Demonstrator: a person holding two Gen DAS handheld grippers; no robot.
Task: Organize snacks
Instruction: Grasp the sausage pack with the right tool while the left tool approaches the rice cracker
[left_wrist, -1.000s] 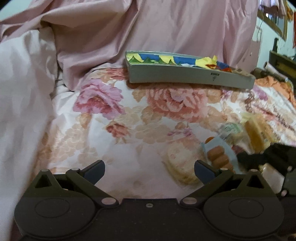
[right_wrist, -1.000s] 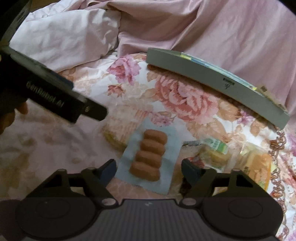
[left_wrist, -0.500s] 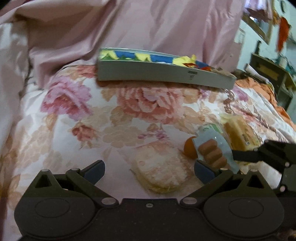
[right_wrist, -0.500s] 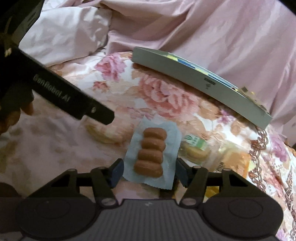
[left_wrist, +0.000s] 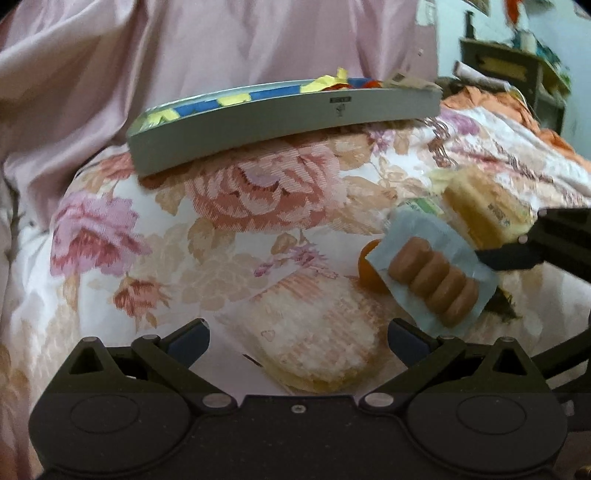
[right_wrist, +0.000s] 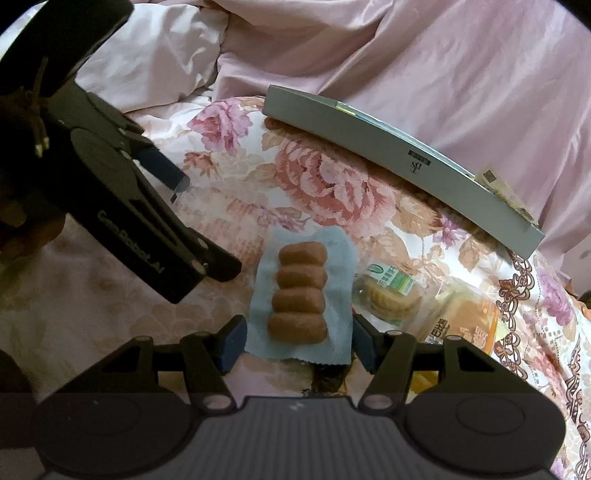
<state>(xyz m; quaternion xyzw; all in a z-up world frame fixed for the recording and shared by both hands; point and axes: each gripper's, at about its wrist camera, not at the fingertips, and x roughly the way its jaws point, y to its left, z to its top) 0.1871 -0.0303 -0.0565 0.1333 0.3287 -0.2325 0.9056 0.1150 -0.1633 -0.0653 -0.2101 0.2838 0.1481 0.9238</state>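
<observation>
My right gripper (right_wrist: 297, 343) is shut on a light blue packet of small brown sausages (right_wrist: 300, 295) and holds it above the floral bedspread; the packet also shows in the left wrist view (left_wrist: 432, 282). My left gripper (left_wrist: 297, 341) is open, its fingers either side of a round rice cracker pack (left_wrist: 310, 339) lying on the bed. A grey snack box (left_wrist: 280, 118) with colourful packets inside sits at the back; it also shows in the right wrist view (right_wrist: 399, 162).
A yellow cake pack (left_wrist: 484, 210), a green-labelled biscuit pack (right_wrist: 388, 291) and an orange item (left_wrist: 369, 269) lie on the bed at the right. Pink sheets (left_wrist: 221, 48) are heaped behind the box. Furniture (left_wrist: 517, 74) stands far right.
My right gripper has closed on the sausage packet and lifted it. My left gripper has moved forward and right, bringing the rice cracker pack between its fingers.
</observation>
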